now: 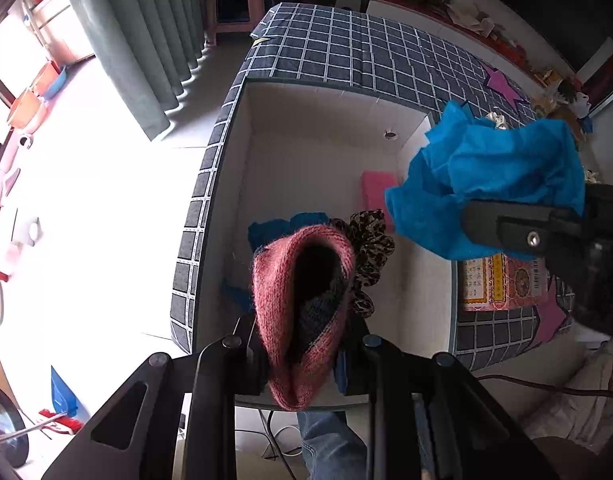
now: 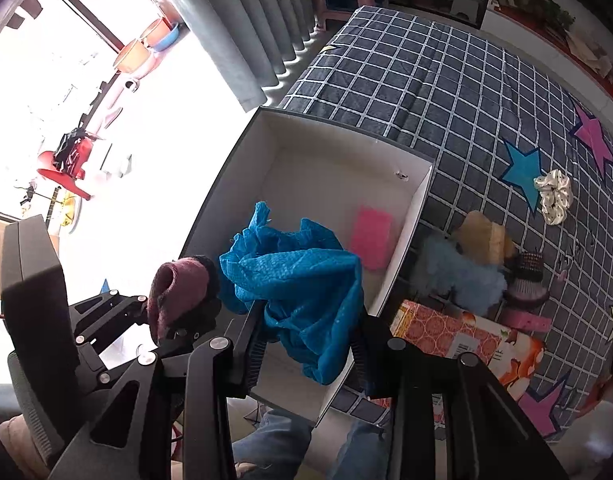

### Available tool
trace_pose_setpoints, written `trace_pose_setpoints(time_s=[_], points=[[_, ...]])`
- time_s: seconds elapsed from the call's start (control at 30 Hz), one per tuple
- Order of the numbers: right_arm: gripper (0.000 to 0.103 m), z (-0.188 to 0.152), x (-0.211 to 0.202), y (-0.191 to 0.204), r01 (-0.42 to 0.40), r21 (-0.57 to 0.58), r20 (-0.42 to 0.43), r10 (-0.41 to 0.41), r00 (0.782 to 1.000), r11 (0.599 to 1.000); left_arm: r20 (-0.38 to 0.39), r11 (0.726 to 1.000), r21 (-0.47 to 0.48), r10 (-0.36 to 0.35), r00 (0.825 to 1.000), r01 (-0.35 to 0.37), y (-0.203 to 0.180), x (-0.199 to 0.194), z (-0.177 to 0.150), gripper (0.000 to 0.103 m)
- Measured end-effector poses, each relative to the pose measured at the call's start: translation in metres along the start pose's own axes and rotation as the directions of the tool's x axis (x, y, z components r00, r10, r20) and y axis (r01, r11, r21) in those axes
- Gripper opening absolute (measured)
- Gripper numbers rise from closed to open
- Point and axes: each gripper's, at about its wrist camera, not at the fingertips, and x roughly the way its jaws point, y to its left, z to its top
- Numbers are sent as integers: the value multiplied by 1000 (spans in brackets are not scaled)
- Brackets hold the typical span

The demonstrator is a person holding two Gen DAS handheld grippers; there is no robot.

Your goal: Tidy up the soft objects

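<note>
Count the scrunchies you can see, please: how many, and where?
2: a leopard-print scrunchie inside the white box, and a cream scrunchie on the checked bedcover. More may lie hidden under cloths.

Bed (image 2: 446,92) with a dark grey coverlet, white grid lines, pink and blue star patches. Directly on it: open white cardboard box (image 2: 416,216) with grey outer walls at frame centre, hard against the bed's left edge. Right of the box, a fluffy light-blue plush toy (image 2: 462,276) touching a tan plush piece (image 2: 484,240). Cream satin scrunchie (image 2: 554,196) at right, on the blue star. Orange patterned carton (image 2: 458,332) at lower right, just beside the box corner. Dark beaded round item (image 2: 526,280) right of the plush.
</note>
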Motion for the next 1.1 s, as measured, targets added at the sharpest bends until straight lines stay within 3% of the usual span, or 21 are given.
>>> trace_pose_setpoints(time_s=[0.4, 0.5, 0.6, 0.7, 0.77, 0.83, 1.1], points=[[38, 15, 11, 1, -10, -4, -18, 10, 1000, 1000, -36, 1000, -4, 8, 999, -8, 0, 10, 0, 28], [39, 18, 12, -1, -13, 1, -17, 13, 1000, 1000, -34, 1000, 1, 2, 999, -2, -4, 10, 2, 38], [66, 19, 13, -6, -50, 26, -24, 51, 998, 998, -28, 999, 13, 30, 999, -29, -7, 10, 3, 62], [82, 19, 8, -13, -35, 52, -3, 36, 999, 998, -2, 1000, -1, 16, 1000, -16, -7, 6, 3, 86], [102, 19, 4, -21, -32, 81, 7, 31, 999, 996, 21, 1000, -10, 4, 1000, -4, -6, 2, 4, 90], [102, 16, -4, -32, -32, 120, 27, 29, 999, 992, 19, 999, -23, -31, 999, 32, -5, 0, 6, 102], [102, -18, -39, -116, -2, 331, 92, -30, 995, 943, 1, 972, -63, -227, 974, 227, -9, -8, 22, 103]])
